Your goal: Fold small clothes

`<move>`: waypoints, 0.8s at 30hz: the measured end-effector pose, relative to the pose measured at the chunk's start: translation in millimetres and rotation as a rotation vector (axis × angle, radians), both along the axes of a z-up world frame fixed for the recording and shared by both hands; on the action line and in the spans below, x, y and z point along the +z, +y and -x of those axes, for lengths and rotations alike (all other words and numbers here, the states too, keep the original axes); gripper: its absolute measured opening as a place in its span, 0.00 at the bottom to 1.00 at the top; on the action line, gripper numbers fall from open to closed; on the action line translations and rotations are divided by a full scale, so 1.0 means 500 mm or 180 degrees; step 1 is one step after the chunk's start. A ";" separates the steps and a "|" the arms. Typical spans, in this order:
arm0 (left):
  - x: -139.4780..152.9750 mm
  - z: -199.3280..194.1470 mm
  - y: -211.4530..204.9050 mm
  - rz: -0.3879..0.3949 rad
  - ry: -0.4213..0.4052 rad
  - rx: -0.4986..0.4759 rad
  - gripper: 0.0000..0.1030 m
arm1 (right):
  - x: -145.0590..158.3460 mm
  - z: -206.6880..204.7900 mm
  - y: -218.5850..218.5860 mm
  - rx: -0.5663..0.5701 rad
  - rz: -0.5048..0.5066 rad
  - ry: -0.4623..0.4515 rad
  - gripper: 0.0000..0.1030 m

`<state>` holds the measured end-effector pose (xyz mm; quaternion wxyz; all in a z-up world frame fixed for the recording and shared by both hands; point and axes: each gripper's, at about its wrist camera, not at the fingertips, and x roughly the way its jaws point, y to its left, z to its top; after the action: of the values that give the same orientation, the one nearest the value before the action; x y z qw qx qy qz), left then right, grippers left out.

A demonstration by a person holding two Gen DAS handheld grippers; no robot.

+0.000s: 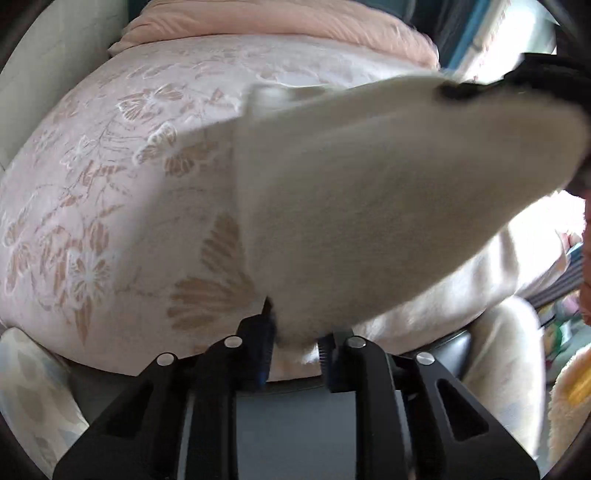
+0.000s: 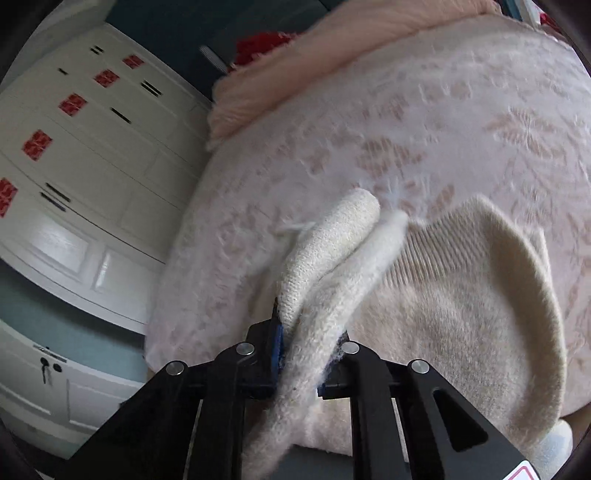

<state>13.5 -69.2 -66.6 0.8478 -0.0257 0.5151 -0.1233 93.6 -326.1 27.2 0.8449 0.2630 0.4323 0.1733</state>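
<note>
**Cream garment held at two places above the bed**

On the left, a pale pink bedspread (image 1: 122, 206) with butterfly print, and a plain pink blanket (image 1: 280, 26) at its far end. Left gripper (image 1: 295, 347) clenched on the lower edge of a cream knit garment (image 1: 369, 206), lifted and stretched across to the right gripper (image 1: 476, 90), dark at the upper right. In the right wrist view: white cupboards (image 2: 85, 155) at left, right gripper (image 2: 314, 363) clamped on a bunched fold of the garment (image 2: 332, 258); the rest lying on the bedspread (image 2: 443, 110).
</note>
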 end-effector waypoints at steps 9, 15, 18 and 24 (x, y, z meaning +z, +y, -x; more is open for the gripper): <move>0.012 0.019 -0.130 -0.0152 -0.0107 -0.0537 0.27 | -0.194 0.088 -0.203 -0.0575 0.0596 0.0695 0.13; 0.029 0.050 -0.135 -0.0221 -0.0124 -0.0651 0.41 | -0.179 0.122 -0.225 -0.0714 0.0466 0.0575 0.24; 0.053 0.054 -0.094 0.0015 -0.0053 -0.0428 0.52 | -0.119 0.152 -0.230 -0.0911 0.0792 0.0376 0.31; 0.106 0.055 -0.053 0.0239 -0.0304 -0.0112 0.63 | -0.083 0.194 -0.204 -0.0499 0.0469 0.0301 0.52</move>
<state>-13.9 -95.6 -13.8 0.8675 -0.0425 0.4695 -0.1586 -3.7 -428.3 -14.3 0.8516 0.2410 0.4615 0.0619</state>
